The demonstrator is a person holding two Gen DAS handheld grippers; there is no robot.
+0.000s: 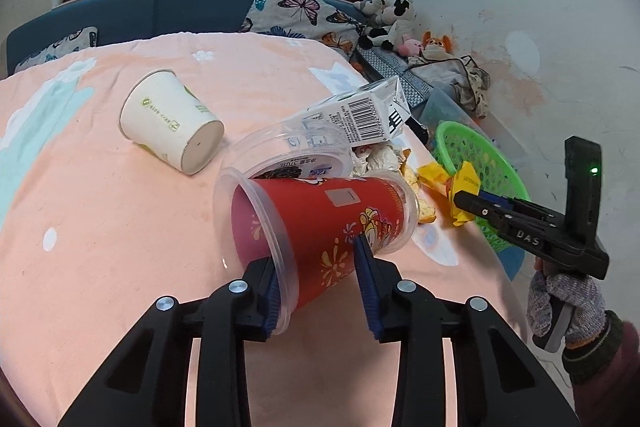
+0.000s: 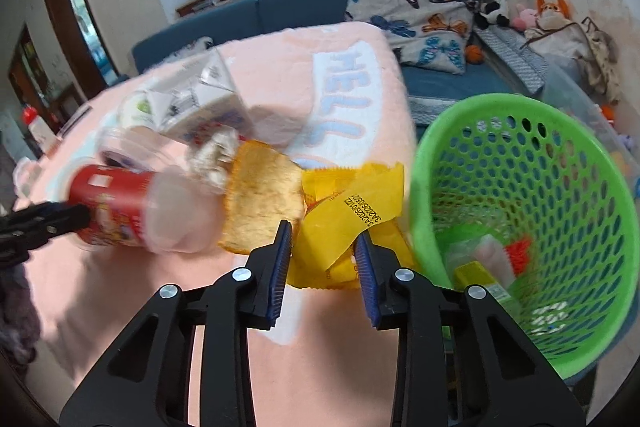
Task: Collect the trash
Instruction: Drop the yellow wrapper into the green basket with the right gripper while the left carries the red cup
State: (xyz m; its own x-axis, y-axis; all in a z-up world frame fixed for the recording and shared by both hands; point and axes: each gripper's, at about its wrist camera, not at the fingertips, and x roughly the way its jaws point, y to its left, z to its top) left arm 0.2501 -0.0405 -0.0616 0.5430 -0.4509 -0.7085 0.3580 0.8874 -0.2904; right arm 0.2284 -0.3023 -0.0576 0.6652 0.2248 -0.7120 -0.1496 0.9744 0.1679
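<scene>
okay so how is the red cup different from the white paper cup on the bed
The red cup sits inside a clear plastic cup, and the left gripper has its pads closed on it; the white paper cup is bare, with nothing touching it. The red cup's open mouth faces the camera in the left wrist view, the white paper cup's flat base does. Red carries bright printed patterns; white has only small green marks. Both lie on their sides on the pink blanket.

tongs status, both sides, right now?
Left tongs: closed on the rim of the red cup.
Right tongs: closed on the yellow wrapper, beside the green basket.
</scene>
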